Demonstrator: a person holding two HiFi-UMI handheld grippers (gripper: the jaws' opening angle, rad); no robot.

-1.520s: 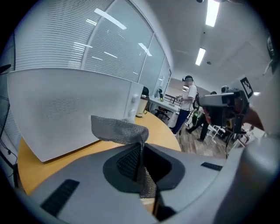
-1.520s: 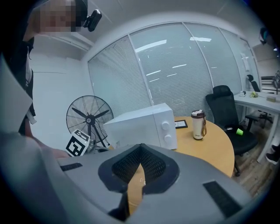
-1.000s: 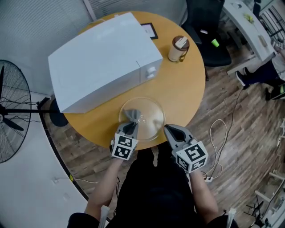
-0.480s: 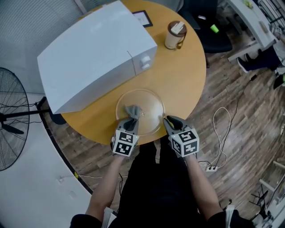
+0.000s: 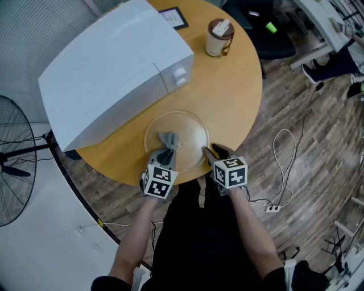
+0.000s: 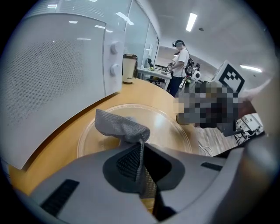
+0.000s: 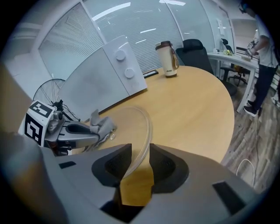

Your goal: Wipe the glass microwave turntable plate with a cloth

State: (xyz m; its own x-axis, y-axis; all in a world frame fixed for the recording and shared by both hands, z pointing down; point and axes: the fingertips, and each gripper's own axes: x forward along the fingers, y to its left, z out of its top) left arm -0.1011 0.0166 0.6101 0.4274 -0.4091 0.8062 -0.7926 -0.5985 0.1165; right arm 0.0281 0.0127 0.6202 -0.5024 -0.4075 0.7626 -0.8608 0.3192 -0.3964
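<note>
The round glass turntable plate point(image 5: 190, 132) lies flat on the wooden table, in front of the microwave. My left gripper point(image 5: 165, 154) is shut on a grey cloth point(image 5: 168, 140), whose loose end rests on the near-left part of the plate point(image 6: 164, 127). In the left gripper view the cloth point(image 6: 121, 127) sticks up from between the jaws. My right gripper point(image 5: 208, 153) is at the plate's near-right rim. Its jaws are opening, and the glass rim point(image 7: 143, 124) runs up between them with the pads apart around it.
A white microwave point(image 5: 108, 68) fills the table's left. A lidded cup point(image 5: 219, 37) and a small framed card point(image 5: 172, 16) stand at the far side. The round table's point(image 5: 236, 96) edge is just below both grippers. A fan point(image 5: 11, 153) stands on the floor at the left.
My right gripper came down and forward from beside the table to the plate's near-right rim, and its jaws opened around the rim. The left gripper sank a little, still gripping the cloth.
</note>
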